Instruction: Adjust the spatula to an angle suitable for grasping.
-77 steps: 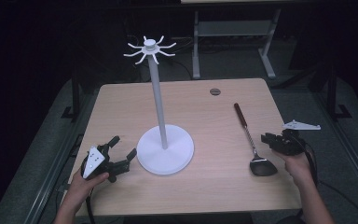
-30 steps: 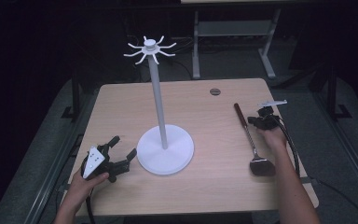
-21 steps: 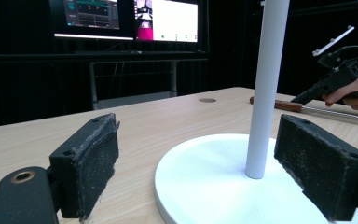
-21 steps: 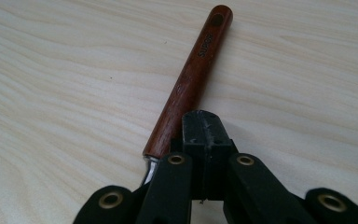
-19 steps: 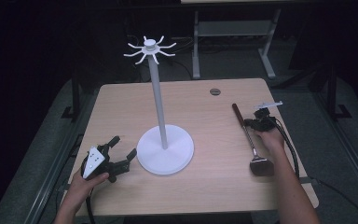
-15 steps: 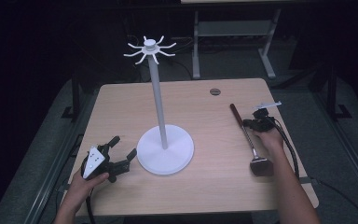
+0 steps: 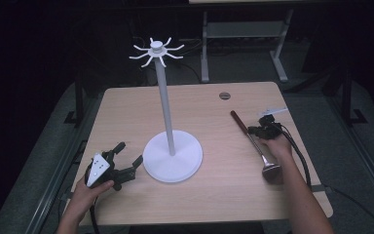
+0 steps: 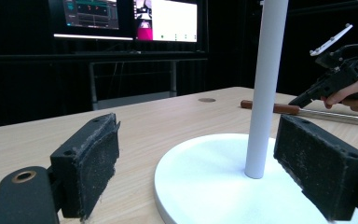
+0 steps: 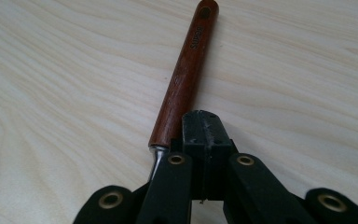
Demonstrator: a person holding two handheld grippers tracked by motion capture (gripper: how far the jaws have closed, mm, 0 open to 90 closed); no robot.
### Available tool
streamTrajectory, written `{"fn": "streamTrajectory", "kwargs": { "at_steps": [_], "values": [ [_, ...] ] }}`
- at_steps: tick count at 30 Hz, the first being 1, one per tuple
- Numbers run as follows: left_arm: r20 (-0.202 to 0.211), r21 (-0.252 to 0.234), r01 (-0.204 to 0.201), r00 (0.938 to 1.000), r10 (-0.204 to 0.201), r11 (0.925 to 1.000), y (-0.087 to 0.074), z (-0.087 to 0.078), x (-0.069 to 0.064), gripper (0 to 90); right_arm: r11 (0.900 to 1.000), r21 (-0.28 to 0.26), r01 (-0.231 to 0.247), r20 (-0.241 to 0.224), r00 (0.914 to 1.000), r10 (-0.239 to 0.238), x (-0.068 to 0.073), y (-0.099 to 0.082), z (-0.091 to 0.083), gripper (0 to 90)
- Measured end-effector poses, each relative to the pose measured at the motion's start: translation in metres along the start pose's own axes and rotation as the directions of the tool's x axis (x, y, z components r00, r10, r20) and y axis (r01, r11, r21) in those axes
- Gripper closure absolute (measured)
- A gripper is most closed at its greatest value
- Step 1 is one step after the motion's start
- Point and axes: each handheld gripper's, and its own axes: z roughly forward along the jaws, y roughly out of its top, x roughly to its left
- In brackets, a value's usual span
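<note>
While resting at the near left of the light wooden bench [image 7: 214, 195]:
Left gripper [image 7: 119, 165]: fingers [image 8: 91, 165] spread apart, empty, flanking the view of the stand.
White round-based stand with tall pole and hooked crown [image 7: 173, 156]: upright at bench centre, just beside the left gripper.
Right gripper [image 7: 259, 131]: fingers [image 9: 205, 135] pressed together, empty, beside the ladle's handle.
Metal ladle with reddish-brown wooden handle [image 7: 253, 141]: flat on the bench, right side, bowl nearest.
</note>
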Motion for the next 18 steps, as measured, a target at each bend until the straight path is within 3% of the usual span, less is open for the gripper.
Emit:
{"fn": "streamTrajectory", "kwargs": {
  "at_steps": [18],
  "values": [
    [0.005, 0.001, -0.003, 1.0, 0.003, 1.0, 0.0, 0.0, 0.0, 13.3, 0.9988, 0.003, 0.05, -0.075, 0.996, -0.049, 0.017, 0.004, 0.003, 89.7]
  ]
}}
